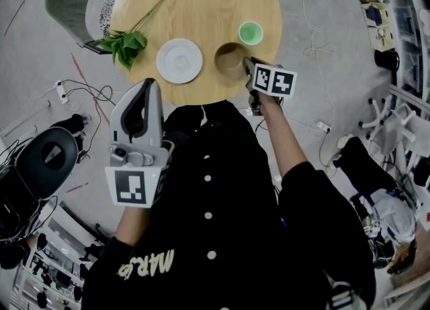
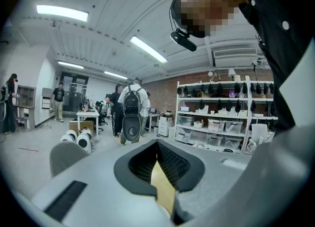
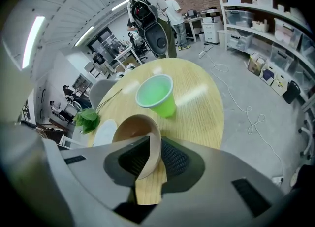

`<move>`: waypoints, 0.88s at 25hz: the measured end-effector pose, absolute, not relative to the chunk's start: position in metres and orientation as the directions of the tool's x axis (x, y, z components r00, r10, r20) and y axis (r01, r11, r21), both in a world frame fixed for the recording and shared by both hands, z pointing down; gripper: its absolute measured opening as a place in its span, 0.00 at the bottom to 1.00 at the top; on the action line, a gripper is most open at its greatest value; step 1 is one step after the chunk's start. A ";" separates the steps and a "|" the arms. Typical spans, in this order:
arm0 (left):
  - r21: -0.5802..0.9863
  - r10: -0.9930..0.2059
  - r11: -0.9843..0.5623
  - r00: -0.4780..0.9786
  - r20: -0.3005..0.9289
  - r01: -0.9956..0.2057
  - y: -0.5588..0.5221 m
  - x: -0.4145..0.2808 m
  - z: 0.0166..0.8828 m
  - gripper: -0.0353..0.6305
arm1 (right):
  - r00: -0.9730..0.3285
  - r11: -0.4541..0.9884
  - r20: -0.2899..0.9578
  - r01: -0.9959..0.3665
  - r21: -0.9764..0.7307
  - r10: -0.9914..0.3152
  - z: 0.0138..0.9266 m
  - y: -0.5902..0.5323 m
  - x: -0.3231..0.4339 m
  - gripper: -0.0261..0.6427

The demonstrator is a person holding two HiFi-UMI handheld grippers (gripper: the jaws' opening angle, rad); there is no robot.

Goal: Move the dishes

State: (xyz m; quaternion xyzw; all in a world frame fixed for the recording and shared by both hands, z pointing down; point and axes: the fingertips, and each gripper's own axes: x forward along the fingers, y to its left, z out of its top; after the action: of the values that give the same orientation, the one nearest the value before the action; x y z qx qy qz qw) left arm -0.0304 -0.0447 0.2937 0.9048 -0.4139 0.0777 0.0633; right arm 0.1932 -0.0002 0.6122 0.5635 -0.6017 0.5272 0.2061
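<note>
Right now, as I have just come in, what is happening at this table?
A person works at a round wooden table with a gripper in each hand. The right gripper has its jaws either side of the near wall of a brown bowl at the table's near edge, apparently not pinching it. The left gripper is shut, empty, off the table. A white plate, green cup and leafy stem lie untouched.

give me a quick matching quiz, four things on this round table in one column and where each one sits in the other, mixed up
1 white plate
2 green cup
3 brown bowl
4 leafy stem

A wall between the right gripper's fingers
B left edge of the table, head view
C between stem and bowl
D upright, beyond the bowl

Pairs: 1-C, 2-D, 3-A, 4-B
</note>
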 end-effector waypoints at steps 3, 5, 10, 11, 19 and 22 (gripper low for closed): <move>0.048 -0.740 -0.651 0.648 0.180 -0.758 -0.044 -0.031 0.291 0.06 | -0.265 -0.173 0.837 -0.906 -0.386 -0.480 0.606 0.002 0.199 0.16; 0.048 -0.741 -0.652 0.649 0.170 -0.757 -0.043 -0.032 0.288 0.06 | -0.252 -0.169 0.832 -0.911 -0.377 -0.495 0.599 0.004 0.204 0.17; 0.038 -0.742 -0.658 0.656 0.138 -0.752 -0.043 -0.036 0.276 0.06 | -0.233 -0.138 0.754 -0.909 -0.394 -0.614 0.556 -0.003 0.210 0.17; 0.033 -0.742 -0.659 0.657 0.133 -0.751 -0.043 -0.037 0.274 0.06 | -0.235 -0.118 0.718 -0.907 -0.405 -0.655 0.543 -0.008 0.209 0.13; -0.001 -0.746 -0.662 0.659 0.091 -0.749 -0.043 -0.048 0.256 0.06 | -0.187 0.054 0.380 -0.941 -0.334 -0.906 0.416 -0.037 0.212 0.04; -0.017 -0.752 -0.659 0.657 0.061 -0.752 -0.045 -0.052 0.243 0.06 | -0.165 0.098 0.240 -0.958 -0.269 -0.957 0.360 -0.036 0.219 0.04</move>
State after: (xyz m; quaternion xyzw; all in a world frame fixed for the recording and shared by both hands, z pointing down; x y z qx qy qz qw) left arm -0.0517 -0.0455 0.2425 0.9102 -0.4130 0.0314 0.0049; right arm 0.2193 -0.0365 0.3596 0.6461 -0.7409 0.1835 0.0023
